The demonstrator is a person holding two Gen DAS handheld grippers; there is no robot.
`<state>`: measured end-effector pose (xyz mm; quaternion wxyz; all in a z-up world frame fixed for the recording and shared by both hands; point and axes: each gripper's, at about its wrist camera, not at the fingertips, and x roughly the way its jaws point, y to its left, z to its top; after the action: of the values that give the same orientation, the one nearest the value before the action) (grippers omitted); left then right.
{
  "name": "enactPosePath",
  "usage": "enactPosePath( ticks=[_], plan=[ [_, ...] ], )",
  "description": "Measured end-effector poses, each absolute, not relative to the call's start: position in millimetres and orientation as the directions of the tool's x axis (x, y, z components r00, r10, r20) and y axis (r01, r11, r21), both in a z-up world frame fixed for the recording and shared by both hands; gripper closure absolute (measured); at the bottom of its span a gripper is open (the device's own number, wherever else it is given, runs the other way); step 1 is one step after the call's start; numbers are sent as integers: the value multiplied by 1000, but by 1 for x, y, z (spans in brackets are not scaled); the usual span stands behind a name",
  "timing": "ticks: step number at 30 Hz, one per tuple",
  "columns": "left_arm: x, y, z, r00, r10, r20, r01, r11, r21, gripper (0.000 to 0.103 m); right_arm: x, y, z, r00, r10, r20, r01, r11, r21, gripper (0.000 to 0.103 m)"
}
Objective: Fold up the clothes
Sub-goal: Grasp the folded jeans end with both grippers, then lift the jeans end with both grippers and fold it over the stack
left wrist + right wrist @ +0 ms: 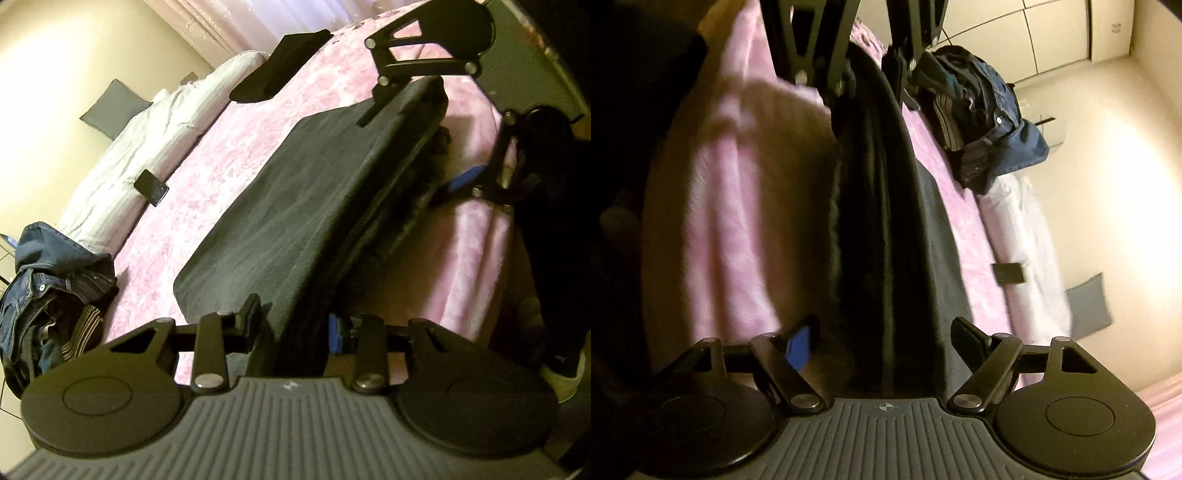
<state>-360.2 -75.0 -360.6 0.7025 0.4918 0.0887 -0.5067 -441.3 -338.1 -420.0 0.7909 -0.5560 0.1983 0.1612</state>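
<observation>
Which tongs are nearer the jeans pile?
Left. The left tongs sit at the dark garment's end beside the jeans pile. The right tongs are at the garment's opposite end, a garment length away from the pile.

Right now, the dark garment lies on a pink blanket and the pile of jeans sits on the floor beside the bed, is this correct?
Not quite. The pile of jeans sits on the bed, at the edge of the pink blanket, not on the floor. The dark garment does lie on that blanket. The left wrist view shows it.

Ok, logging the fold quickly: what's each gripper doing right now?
Left gripper: closed on the dark garment.
Right gripper: open, jaws astride the garment's other end, not pinching it.
</observation>
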Motion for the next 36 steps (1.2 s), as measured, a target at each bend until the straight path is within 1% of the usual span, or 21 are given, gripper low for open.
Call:
enactPosePath(
  ticks=[2, 3, 5, 6, 8, 10, 12, 14, 17, 23, 31, 36],
  plan=[
    [-366, -71, -363, 487, -625, -611, 779, -7, 628, 67, -436, -342, -419, 864, 20, -502, -480, 332, -812, 55],
    [-369, -70, -365, 494, -625, -604, 768, -12, 640, 64, -434, -345, -415, 858, 24, -512, -486, 355, -798, 60],
    [-377, -67, -371, 524, -624, -579, 723, -33, 690, 46, -433, -348, -407, 849, 31, -528, -498, 384, -778, 65],
    [-384, -67, -377, 552, -625, -552, 674, -56, 736, 43, -433, -348, -404, 845, 33, -534, -502, 392, -771, 66],
    [-394, -68, -389, 576, -625, -527, 605, -107, 789, 42, -430, -346, -400, 842, 34, -538, -505, 402, -764, 66],
    [-398, -73, -399, 591, -613, -524, 570, -141, 809, 42, -427, -344, -395, 840, 35, -542, -506, 411, -758, 66],
    [-398, -78, -406, 606, -600, -522, 552, -155, 819, 45, -423, -345, -392, 837, 36, -546, -509, 416, -754, 66],
    [-394, -83, -408, 616, -585, -527, 553, -156, 819, 52, -420, -345, -389, 834, 36, -550, -512, 420, -749, 66],
    [-388, -86, -406, 617, -573, -540, 570, -148, 808, 58, -422, -340, -390, 831, 31, -556, -515, 422, -746, 66],
    [-387, -85, -402, 614, -567, -550, 574, -157, 803, 66, -424, -341, -394, 829, 28, -558, -516, 424, -745, 66],
    [-387, -85, -401, 612, -557, -561, 584, -159, 796, 70, -436, -347, -402, 831, 27, -556, -513, 426, -745, 66],
    [-393, -85, -402, 625, -553, -551, 566, -165, 807, 70, -436, -350, -402, 831, 28, -555, -511, 432, -743, 66]
  ],
)
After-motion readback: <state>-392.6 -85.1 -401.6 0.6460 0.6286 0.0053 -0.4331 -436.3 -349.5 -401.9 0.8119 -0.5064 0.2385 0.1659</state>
